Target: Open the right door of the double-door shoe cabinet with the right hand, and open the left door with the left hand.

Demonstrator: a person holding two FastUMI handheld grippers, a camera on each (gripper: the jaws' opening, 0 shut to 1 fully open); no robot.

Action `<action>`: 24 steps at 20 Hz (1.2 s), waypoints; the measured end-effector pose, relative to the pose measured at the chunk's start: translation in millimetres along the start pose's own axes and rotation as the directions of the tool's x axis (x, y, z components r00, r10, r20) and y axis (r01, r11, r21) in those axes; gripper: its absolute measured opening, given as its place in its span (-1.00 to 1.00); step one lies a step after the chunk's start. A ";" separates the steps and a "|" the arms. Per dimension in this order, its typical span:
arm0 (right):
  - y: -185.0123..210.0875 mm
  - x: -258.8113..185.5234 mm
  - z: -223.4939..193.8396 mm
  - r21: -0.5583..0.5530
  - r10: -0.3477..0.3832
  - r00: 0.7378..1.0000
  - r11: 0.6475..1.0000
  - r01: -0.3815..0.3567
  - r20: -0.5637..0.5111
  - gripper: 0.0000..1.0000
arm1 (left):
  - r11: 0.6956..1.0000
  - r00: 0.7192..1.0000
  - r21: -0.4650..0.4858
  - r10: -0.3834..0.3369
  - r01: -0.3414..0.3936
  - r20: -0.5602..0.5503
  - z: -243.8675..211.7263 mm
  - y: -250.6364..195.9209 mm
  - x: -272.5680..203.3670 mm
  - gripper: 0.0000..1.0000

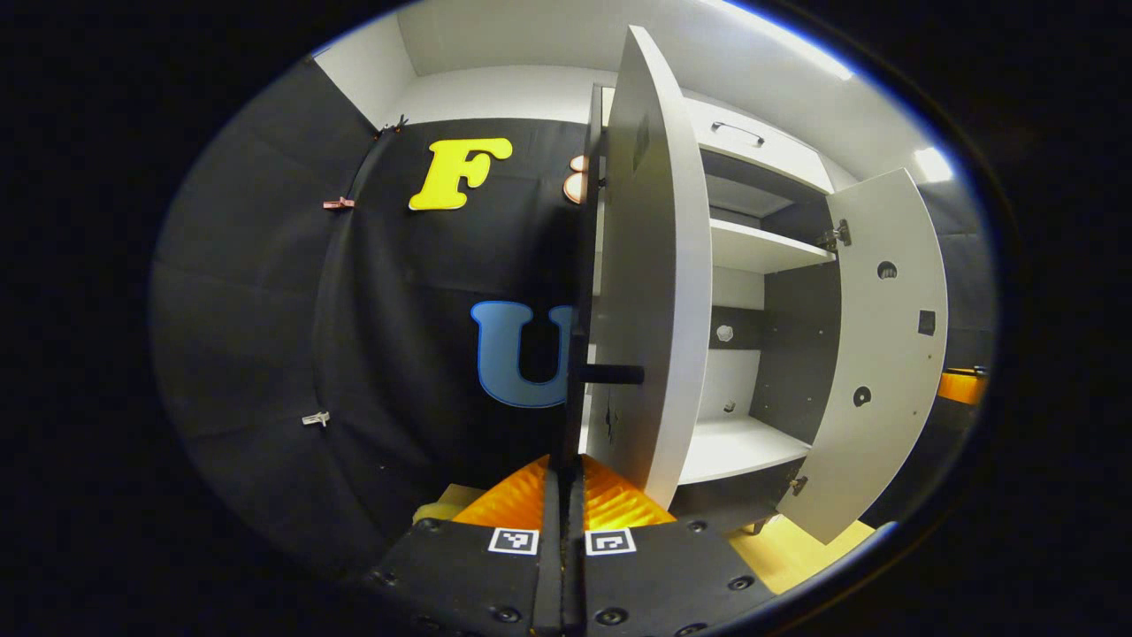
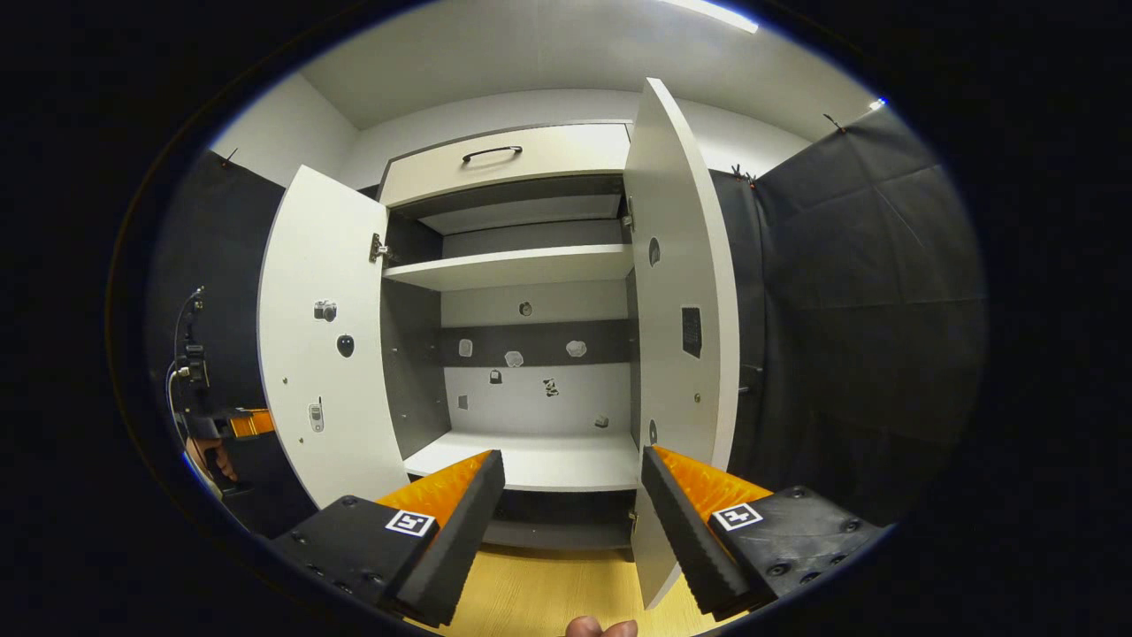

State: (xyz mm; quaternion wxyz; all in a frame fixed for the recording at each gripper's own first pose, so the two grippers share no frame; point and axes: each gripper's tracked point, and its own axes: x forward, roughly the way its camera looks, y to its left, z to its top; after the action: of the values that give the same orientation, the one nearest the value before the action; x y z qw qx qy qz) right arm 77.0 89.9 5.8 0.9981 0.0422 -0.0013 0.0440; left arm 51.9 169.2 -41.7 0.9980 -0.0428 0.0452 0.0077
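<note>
The left gripper [image 1: 567, 469] is at the left side of the shoe cabinet [image 2: 522, 265], right at the thin front edge of the left door [image 1: 654, 292]. Its fingers are squeezed close together. The door's edge comes down to meet them, but I cannot tell if they pinch it. A short black handle [image 1: 612, 373] sticks out of that door just above the fingers. The left door stands wide open. In the right gripper view, a hand [image 2: 212, 462] holds the left gripper just past that door, away from the cabinet.

Inside the cabinet there is a white shelf [image 2: 517, 264] up high and a white bottom board [image 2: 531, 460]. A drawer [image 2: 504, 168] sits on top. Small stickers dot the back wall.

The right door [image 2: 685, 292] is wide open too. The right gripper [image 2: 573, 504] is in front of the cabinet's middle, touching nothing. Its fingers are spread wide apart. Below the cabinet is a yellow wood floor [image 2: 531, 593].
</note>
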 end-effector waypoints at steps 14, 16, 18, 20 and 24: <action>0.7 5.1 -1.2 0.017 0.010 1.000 1.000 -0.010 -0.003 0.95 | 0.995 0.993 0.034 0.086 -0.089 0.084 34.7 -21.3 -58.2 -0.65; -0.6 6.4 -1.9 0.025 0.011 1.000 1.000 -0.011 -0.007 0.95 | 0.996 0.992 0.028 0.083 -0.086 0.096 39.8 -30.3 -65.9 -0.41; 0.1 6.5 -2.2 0.032 0.012 1.000 0.999 -0.012 -0.008 0.96 | 0.995 0.990 0.038 0.088 -0.093 0.114 44.1 -36.0 -70.7 -0.02; -2.0 8.8 -2.7 0.033 0.011 1.000 0.999 -0.011 -0.008 0.95 | 0.995 0.989 0.053 0.083 -0.090 0.119 43.8 -45.4 -73.6 0.46; -1.2 8.8 -2.6 0.040 0.012 1.000 0.999 -0.012 -0.009 0.95 | 0.997 0.992 0.046 0.052 -0.058 0.114 40.3 -69.8 -72.9 0.90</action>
State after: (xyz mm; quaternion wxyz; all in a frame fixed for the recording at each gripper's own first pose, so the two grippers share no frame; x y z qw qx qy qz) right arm 85.9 89.7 3.1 0.9968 0.0619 0.0038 0.0501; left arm -15.8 102.2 10.9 0.9992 -0.0163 -0.0099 0.0364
